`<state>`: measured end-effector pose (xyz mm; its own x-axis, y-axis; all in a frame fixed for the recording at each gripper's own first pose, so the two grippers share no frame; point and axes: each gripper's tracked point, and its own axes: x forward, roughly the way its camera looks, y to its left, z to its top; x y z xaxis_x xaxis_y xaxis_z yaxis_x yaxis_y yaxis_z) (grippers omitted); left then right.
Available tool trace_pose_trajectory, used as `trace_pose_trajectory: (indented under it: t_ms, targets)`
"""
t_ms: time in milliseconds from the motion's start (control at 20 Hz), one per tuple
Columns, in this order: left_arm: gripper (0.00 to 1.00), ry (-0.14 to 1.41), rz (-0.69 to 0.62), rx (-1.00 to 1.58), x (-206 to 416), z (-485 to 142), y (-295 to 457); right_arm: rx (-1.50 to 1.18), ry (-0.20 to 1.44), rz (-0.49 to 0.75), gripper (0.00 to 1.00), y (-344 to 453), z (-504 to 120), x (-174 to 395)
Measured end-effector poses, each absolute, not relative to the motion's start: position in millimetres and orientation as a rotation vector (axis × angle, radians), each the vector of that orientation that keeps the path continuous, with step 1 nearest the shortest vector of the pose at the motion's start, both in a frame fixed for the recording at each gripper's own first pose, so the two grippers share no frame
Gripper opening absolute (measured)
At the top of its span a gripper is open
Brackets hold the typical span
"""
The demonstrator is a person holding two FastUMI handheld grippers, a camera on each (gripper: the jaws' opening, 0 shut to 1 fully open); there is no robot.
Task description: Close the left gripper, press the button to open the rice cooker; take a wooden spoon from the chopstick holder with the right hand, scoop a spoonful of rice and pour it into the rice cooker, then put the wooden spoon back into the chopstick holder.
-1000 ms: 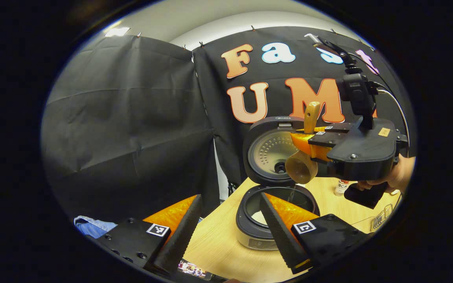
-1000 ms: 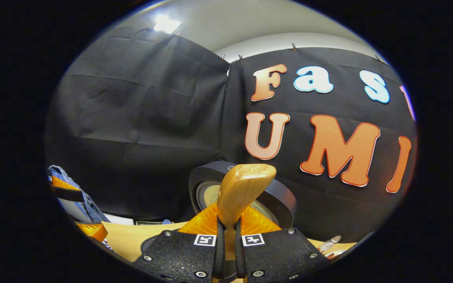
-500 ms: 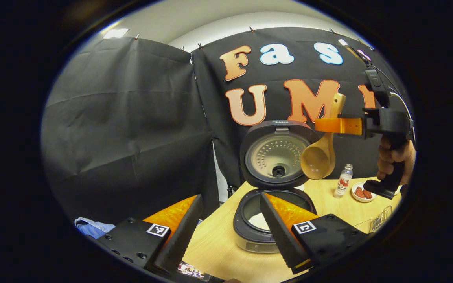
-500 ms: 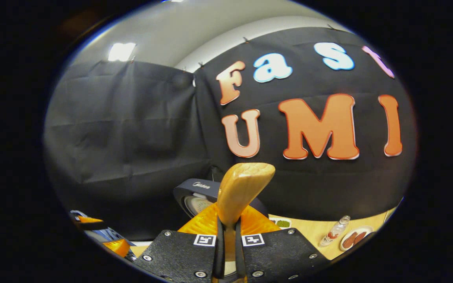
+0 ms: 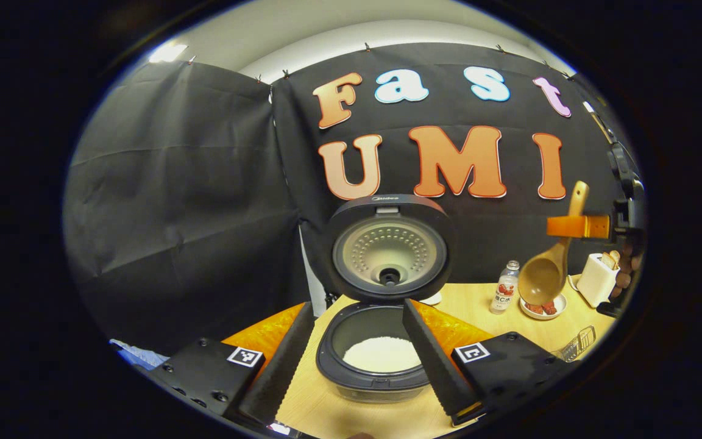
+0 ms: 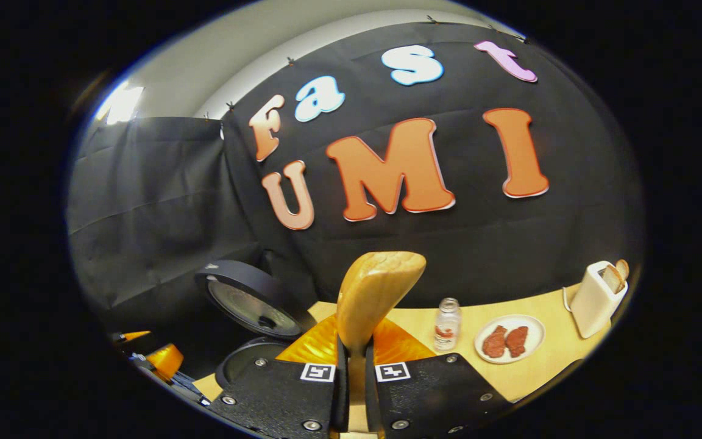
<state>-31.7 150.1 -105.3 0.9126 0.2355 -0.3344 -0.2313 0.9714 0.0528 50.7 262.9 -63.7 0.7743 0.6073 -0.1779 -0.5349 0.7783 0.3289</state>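
The rice cooker [image 5: 381, 366] stands open on the wooden table [image 5: 351, 414], its lid [image 5: 389, 247] raised and white rice [image 5: 381, 353] in the pot. My left gripper [image 5: 351, 353] hovers open in front of it, one finger on each side of the pot. In the left gripper view, the wooden spoon [image 5: 546, 271] hangs bowl-down at the far right, held by the right gripper [image 5: 576, 227] above a small plate. In the right gripper view, my right gripper [image 6: 352, 390] is shut on the wooden spoon [image 6: 375, 299], whose handle end sticks up between the fingers. The cooker lid [image 6: 253, 299] lies to its left.
A small bottle [image 6: 446, 324], a plate with pieces of meat [image 6: 509, 340] and a white toaster with bread [image 6: 595, 299] stand on the table to the right. A wire rack [image 5: 576, 344] sits near the right edge. The left gripper [image 6: 156, 363] shows at the lower left.
The right gripper has carried the spoon away from above the cooker to the right, toward the plate and toaster. The left gripper view has swung so the cooker is centred between its fingers.
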Motion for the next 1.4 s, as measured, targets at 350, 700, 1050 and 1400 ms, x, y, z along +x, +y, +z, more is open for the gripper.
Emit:
trace_pose_trajectory:
  t_ms: [350,700,1050,1400]
  targets:
    - [0.9,0.346,0.162,0.025,-9.5,-99.7,112.5,0.278,0.386,0.392,0.1,146.2,-124.8,58.3]
    - [1.0,0.349,0.108,0.035,2.4,-96.5,83.1,0.26,0.444,0.206,0.1,58.9,-171.0,51.7]
    - [0.9,0.346,0.095,0.061,0.8,-89.1,79.7,0.3,0.503,0.095,0.1,19.6,-216.8,39.6]
    - [0.98,0.349,0.128,0.018,12.3,-74.5,101.7,0.337,0.595,0.079,0.1,25.4,-263.0,36.3]
